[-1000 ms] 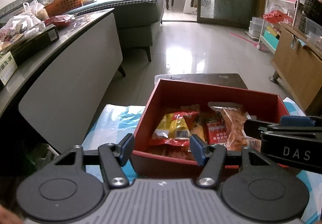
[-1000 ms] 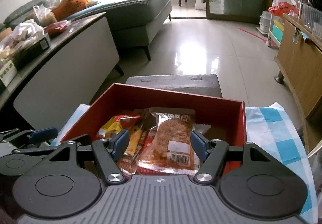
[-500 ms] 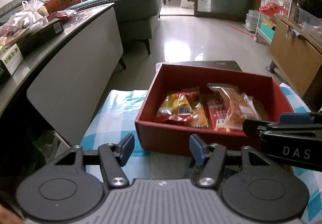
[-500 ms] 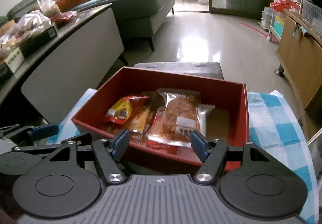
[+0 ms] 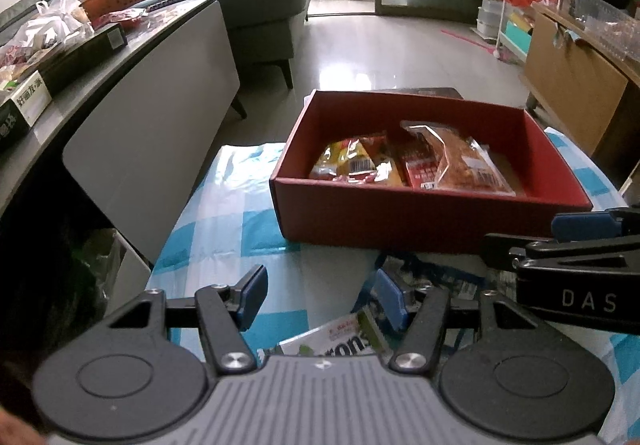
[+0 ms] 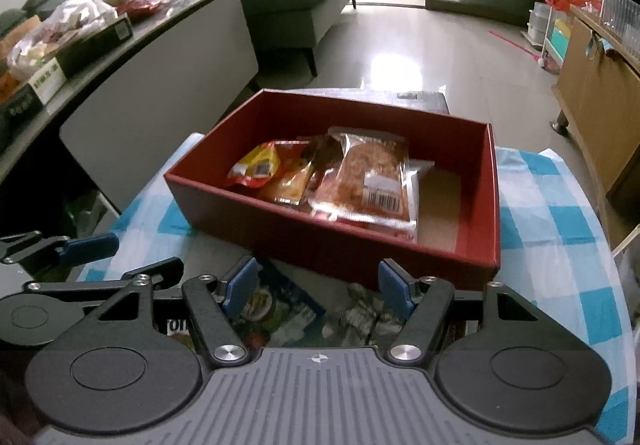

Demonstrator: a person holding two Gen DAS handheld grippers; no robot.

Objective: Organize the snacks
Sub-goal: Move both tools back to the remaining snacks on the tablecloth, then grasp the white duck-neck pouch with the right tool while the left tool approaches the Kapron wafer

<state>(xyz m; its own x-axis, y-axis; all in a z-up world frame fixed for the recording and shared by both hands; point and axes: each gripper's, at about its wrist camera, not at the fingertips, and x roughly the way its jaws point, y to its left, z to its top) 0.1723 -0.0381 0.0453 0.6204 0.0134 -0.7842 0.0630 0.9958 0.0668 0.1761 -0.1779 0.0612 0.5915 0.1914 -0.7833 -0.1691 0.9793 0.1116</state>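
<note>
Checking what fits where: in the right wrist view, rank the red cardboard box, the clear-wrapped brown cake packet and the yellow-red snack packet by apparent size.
1. Red cardboard box, clearly largest; it holds the others.
2. Clear-wrapped brown cake packet.
3. Yellow-red snack packet, though partly overlapped by neighbouring packets, so its full size is unsure.

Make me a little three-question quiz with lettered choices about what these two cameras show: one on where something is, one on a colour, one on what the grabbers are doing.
1. Where do the loose snack packets lie?
A. in front of the box, on the table
B. on the sofa
C. on the floor

2. What colour is the box?
A. green
B. red
C. white

3. How is the right gripper?
A. shut on a packet
B. open, holding nothing
C. out of view

Answers: 1 A, they show between the fingers, before the box's near wall. 2 B, walls are dark red. 3 B, its blue pads stand apart, like the left gripper.
</note>
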